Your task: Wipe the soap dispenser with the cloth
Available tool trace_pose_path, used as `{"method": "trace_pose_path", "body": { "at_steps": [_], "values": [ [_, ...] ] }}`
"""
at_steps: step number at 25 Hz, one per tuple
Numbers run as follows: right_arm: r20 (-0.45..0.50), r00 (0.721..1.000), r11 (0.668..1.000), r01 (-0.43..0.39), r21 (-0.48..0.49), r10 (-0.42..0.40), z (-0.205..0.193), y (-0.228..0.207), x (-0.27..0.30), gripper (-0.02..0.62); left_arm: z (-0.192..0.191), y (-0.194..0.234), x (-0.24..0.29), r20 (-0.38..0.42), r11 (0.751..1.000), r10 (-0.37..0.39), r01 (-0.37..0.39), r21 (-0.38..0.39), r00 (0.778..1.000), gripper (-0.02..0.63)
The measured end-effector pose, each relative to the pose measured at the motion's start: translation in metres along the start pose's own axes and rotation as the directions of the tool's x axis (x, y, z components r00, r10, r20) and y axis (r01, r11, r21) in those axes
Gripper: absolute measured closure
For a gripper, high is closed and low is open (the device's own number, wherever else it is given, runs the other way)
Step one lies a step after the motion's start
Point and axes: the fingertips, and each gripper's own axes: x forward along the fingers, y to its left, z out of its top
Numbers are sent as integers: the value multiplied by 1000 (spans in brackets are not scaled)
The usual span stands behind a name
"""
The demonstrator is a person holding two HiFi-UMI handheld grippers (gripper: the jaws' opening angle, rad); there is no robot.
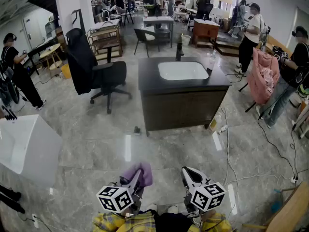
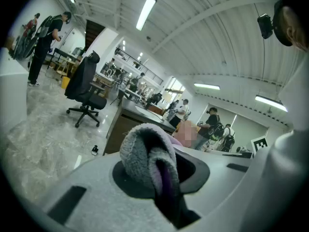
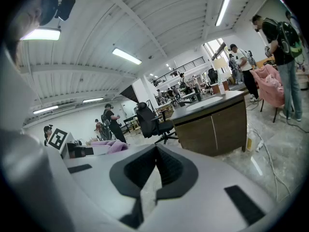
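Observation:
Far ahead on the dark sink cabinet (image 1: 181, 105), a slim pale bottle (image 1: 211, 62) that looks like the soap dispenser stands at the right of the white basin (image 1: 183, 70). A dark faucet (image 1: 179, 49) rises behind the basin. At the bottom of the head view my left gripper (image 1: 138, 177) is shut on a purple-grey cloth (image 1: 141, 170). The left gripper view shows that cloth (image 2: 145, 151) bunched between the jaws of the left gripper (image 2: 161, 178). My right gripper (image 1: 189, 176) is beside it, shut with nothing in it, and its own view shows the right gripper (image 3: 155, 154) with jaws together. Both are well short of the cabinet.
A black office chair (image 1: 99, 74) stands left of the cabinet. A white tub (image 1: 21, 146) sits at the near left. Cables (image 1: 231, 149) trail over the grey floor at right, near a pink padded chair (image 1: 263, 79). A small dark object (image 1: 137, 129) lies by the cabinet. Several people stand around.

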Motion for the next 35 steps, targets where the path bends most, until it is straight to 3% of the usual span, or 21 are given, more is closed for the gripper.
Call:
{"method": "trace_pose_path", "body": {
  "at_steps": [6, 20, 35],
  "values": [
    [45, 999, 996, -26, 87, 22, 5, -4, -7, 591, -2, -3, 0, 2, 1000, 2, -2, -8, 1000, 548],
    [35, 999, 998, -22, 66, 19, 16, -26, -23, 591, -3, -30, 19, 11, 1000, -8, 8, -11, 1000, 548],
    [23, 1000, 997, -5, 83, 3, 13, -80, -54, 591, -22, -80, 52, 14, 1000, -15, 15, 7, 1000, 548]
  ]
}}
